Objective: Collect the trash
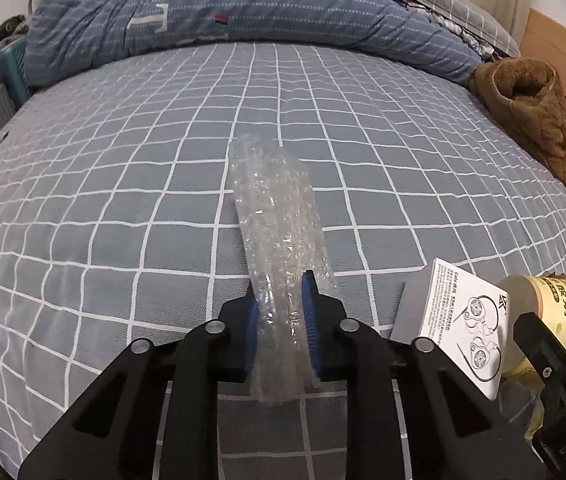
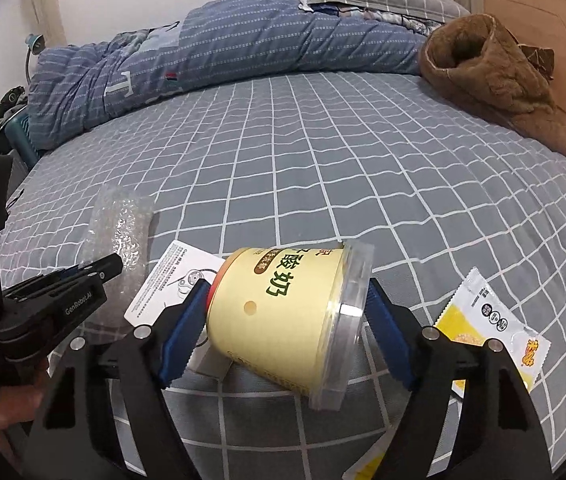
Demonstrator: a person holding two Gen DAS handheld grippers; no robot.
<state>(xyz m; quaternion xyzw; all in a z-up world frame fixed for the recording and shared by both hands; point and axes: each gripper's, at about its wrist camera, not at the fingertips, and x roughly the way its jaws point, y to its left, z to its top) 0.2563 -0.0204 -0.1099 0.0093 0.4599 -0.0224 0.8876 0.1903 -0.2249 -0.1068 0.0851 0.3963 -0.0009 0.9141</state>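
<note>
Right wrist view, bed (image 2: 323,184): a grey checked sheet filled the scene, with a blue quilt (image 2: 223,48) bunched at the far side and a brown slipper boot (image 2: 495,80) far right.
Bubble wrap (image 1: 279,232): a long clear strip lay on the near middle of the sheet; it looked very light, soft and crushable, so a pinch anywhere along its near end should do.
Cup (image 2: 283,312): a yellow yogurt cup with a clear lid lay tilted on its side, near centre; probably light, stiff-walled but slick, best squeezed across base and lid.
Box (image 1: 463,320): a small white earphone box sat between wrap and cup.
Packet (image 2: 487,328): a yellow-white sachet lay flat, near right; thin and floppy.
Left gripper (image 1: 283,320): held low and level, fingers narrowed onto the wrap's near end.
Right gripper (image 2: 283,328): low, fingers clamped on the cup's two ends.
</note>
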